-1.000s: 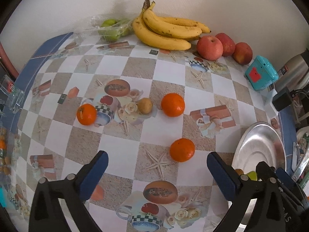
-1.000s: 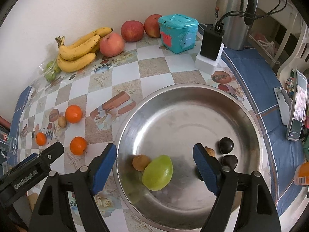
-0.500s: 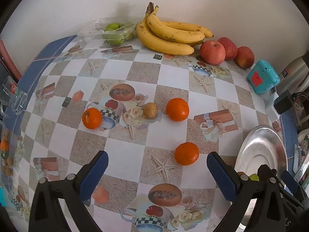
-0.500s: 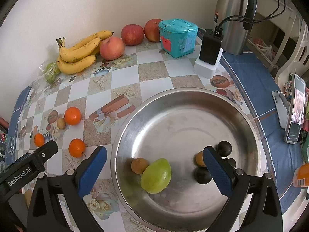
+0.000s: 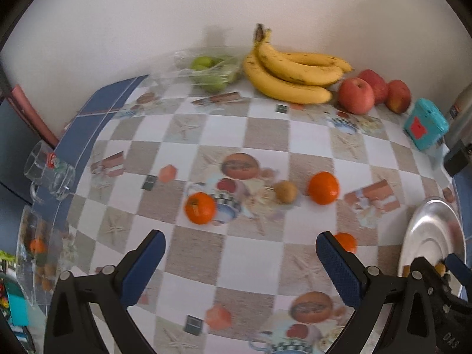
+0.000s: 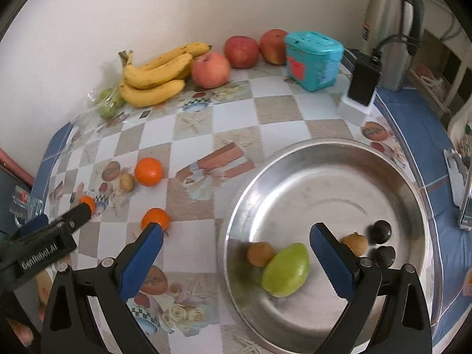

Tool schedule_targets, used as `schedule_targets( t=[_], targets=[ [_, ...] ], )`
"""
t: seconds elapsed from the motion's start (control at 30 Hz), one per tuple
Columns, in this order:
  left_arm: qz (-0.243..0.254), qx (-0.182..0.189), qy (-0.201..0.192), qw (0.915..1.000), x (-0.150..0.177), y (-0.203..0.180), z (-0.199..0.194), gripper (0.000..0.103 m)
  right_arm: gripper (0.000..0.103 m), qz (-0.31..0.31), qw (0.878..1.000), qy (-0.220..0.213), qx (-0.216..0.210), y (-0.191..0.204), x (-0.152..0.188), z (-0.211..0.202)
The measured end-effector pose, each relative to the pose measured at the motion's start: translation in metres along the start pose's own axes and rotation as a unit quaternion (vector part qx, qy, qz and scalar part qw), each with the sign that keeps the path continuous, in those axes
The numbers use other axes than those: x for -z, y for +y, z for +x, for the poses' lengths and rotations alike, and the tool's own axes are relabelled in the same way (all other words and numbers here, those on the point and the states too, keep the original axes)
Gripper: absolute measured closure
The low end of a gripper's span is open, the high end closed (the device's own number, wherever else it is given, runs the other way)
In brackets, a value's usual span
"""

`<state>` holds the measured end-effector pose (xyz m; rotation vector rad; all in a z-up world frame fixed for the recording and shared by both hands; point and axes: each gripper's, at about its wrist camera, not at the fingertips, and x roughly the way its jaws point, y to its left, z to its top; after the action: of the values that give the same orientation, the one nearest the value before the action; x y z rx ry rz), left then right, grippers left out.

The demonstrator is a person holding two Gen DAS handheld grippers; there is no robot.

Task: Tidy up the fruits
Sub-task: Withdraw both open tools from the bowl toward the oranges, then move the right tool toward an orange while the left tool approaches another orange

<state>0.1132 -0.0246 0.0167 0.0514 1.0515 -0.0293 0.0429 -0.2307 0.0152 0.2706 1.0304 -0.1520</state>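
My left gripper [image 5: 240, 261] is open and empty above the checked tablecloth. Ahead of it lie three oranges: one at the left [image 5: 200, 208], one at the middle right [image 5: 323, 188], and one partly behind my right finger [image 5: 345, 241]. A small brown fruit [image 5: 285, 191] lies between them. My right gripper [image 6: 236, 253] is open and empty over the left rim of the steel bowl [image 6: 330, 159]. In the bowl lie a green mango [image 6: 286, 270], two small brown fruits [image 6: 259, 253] and two dark fruits [image 6: 380, 231].
Bananas [image 5: 290, 72], three apples [image 5: 357, 96] and a bag of green fruit [image 5: 211, 70] stand along the back wall. A teal box [image 6: 314, 56], a black charger [image 6: 362, 84] and a steel kettle [image 6: 392, 29] stand at the back right. A glass mug [image 5: 48, 172] sits at the left edge.
Both grippers have drawn back and turned left. The oranges have slid toward the right and down in the left wrist view. The bowl sits further right in the right wrist view.
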Motion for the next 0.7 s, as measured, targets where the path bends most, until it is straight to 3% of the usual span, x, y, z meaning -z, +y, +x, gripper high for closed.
schedule_targets(
  t=[0.37,0.7],
  targets=[
    [-0.072,0.002,0.006,0.9974,-0.007,0.058,0.007,0.000,0.003,-0.038,0.998,0.007,-0.040,0.041,0.002,0.011],
    [-0.107,0.017,0.003,0.9942,-0.015,0.083,0.018,0.000,0.004,-0.063,0.996,0.009,-0.066,0.068,0.000,0.024]
  ],
)
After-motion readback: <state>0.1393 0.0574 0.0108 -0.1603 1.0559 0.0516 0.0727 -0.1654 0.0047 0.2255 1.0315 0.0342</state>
